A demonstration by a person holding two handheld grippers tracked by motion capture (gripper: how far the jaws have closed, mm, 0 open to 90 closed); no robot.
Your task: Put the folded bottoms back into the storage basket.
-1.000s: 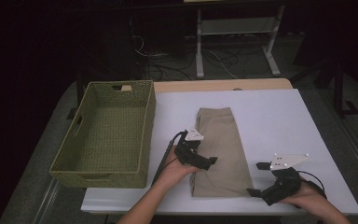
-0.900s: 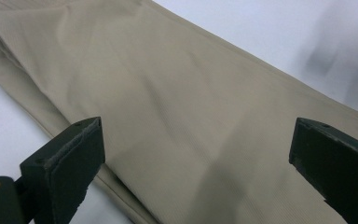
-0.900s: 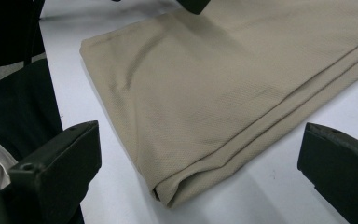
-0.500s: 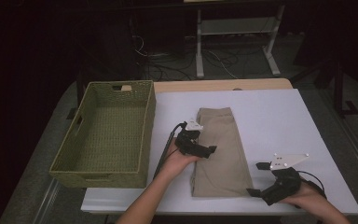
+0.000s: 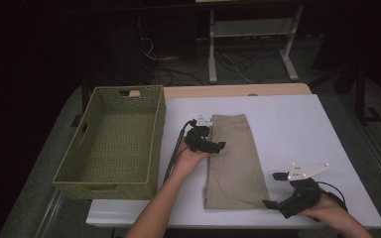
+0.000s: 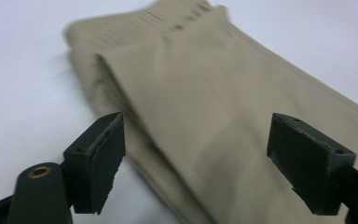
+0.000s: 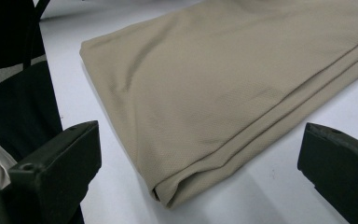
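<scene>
Folded tan trousers (image 5: pixel 235 158) lie lengthwise in the middle of the white table (image 5: pixel 297 129). My left gripper (image 5: pixel 217 147) hovers over their left edge, toward the far end, pointing right. In the left gripper view (image 6: pixel 198 140) its jaws have just been closing but still stand apart, with the folded edge of the trousers (image 6: pixel 214 107) between them and no pad pressing on it. My right gripper (image 5: pixel 274 190) rests at the near right corner of the trousers, open. In the right gripper view (image 7: pixel 203 140) the trousers' corner (image 7: pixel 223 79) lies just ahead of its jaws.
A green woven basket (image 5: pixel 124 90) stands at the table's left side, close to the left hand's trailing cable. A wooden strip runs along the table's far edge. Beyond it are a dark floor, cables and a metal stand.
My left hand has slid away from the person along the trousers' left edge, toward their far end. The right hand and the trousers have stayed put.
</scene>
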